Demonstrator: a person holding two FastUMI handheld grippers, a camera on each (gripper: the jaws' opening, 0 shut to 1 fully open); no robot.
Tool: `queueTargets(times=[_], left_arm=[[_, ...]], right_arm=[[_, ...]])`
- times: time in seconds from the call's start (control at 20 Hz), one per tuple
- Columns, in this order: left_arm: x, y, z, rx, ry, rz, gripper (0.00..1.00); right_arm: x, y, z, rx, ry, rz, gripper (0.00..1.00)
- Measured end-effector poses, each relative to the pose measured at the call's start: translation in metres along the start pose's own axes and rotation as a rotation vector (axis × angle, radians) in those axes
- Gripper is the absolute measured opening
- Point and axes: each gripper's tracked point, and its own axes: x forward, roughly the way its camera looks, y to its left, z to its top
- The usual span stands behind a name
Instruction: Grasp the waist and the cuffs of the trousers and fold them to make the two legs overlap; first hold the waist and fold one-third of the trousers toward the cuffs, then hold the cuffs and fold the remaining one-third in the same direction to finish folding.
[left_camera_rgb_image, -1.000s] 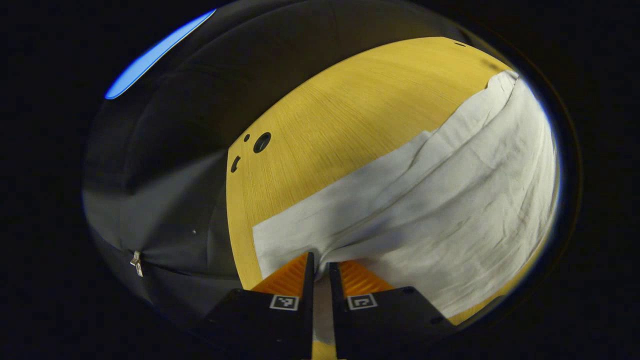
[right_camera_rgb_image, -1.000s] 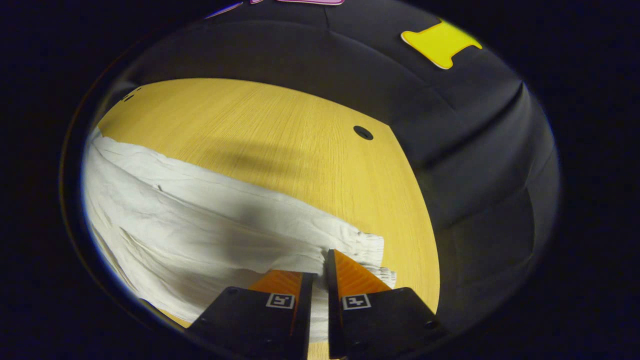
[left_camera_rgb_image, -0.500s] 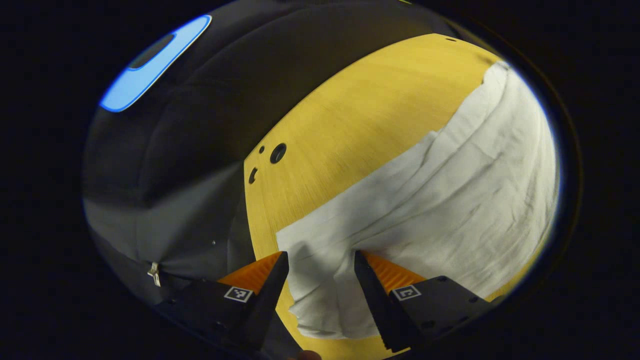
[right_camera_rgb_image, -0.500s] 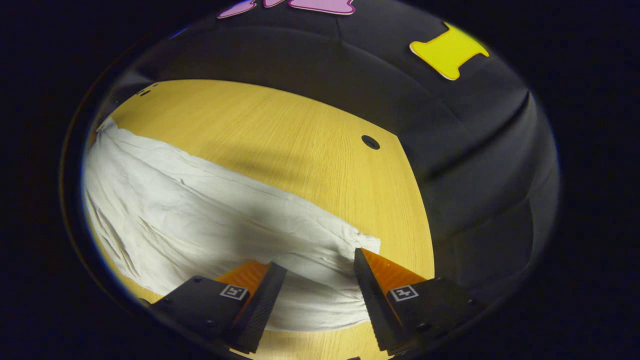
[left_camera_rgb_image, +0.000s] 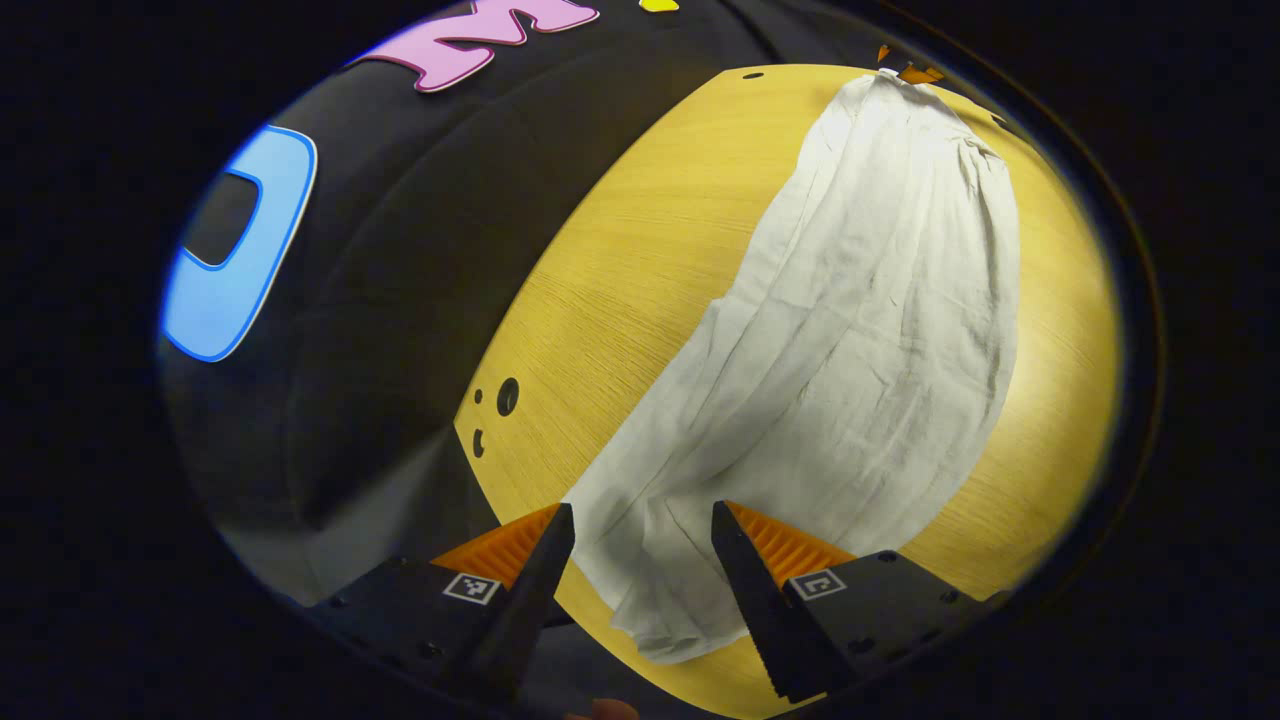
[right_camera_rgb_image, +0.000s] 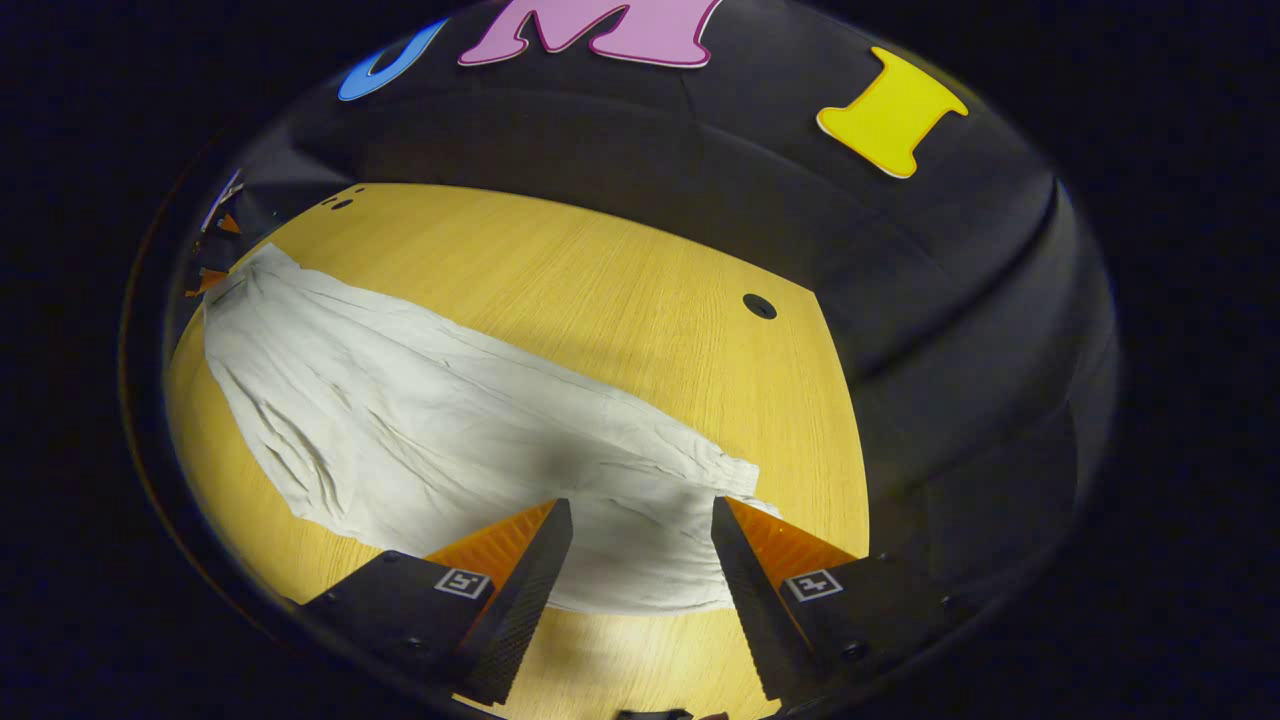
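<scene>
left gripper view: left gripper (left_camera_rgb_image: 640, 520) fingers spread wide, nothing held, above near end of trousers (left_camera_rgb_image: 850, 340). white trousers lie flat on wooden table (left_camera_rgb_image: 650, 260), legs overlapped, creased, running away toward far table edge. right gripper (left_camera_rgb_image: 915, 72) just visible at far end of cloth, state cannot be told here.

right gripper view: right gripper (right_camera_rgb_image: 640, 515) fingers spread wide, gripping nothing, over gathered end of trousers (right_camera_rgb_image: 450, 430). cloth stretches leftward across table (right_camera_rgb_image: 600, 290). left gripper (right_camera_rgb_image: 215, 250) partly seen at far end.
</scene>
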Motion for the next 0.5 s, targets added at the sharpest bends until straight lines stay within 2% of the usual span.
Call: queueTargets(times=[0.1, 0.2, 0.35, 0.5], left_arm=[[-0.014, 0.006, -0.001, -0.017, -0.014, 0.037, 0.89], [-0.026, 0.011, 0.0, -0.091, -0.033, 0.087, 0.89], [-0.046, 0.009, -0.008, -0.332, -0.043, 0.143, 0.89], [-0.058, -0.002, -0.016, -0.511, -0.046, 0.181, 0.89]], right_arm=[[-0.017, -0.005, 0.0, 0.024, -0.021, -0.011, 0.92], [-0.035, -0.009, -0.001, 0.095, -0.041, -0.033, 0.92], [-0.055, -0.002, -0.006, 0.383, -0.056, -0.035, 0.92], [-0.059, 0.007, -0.022, 0.674, -0.051, -0.027, 0.93]])
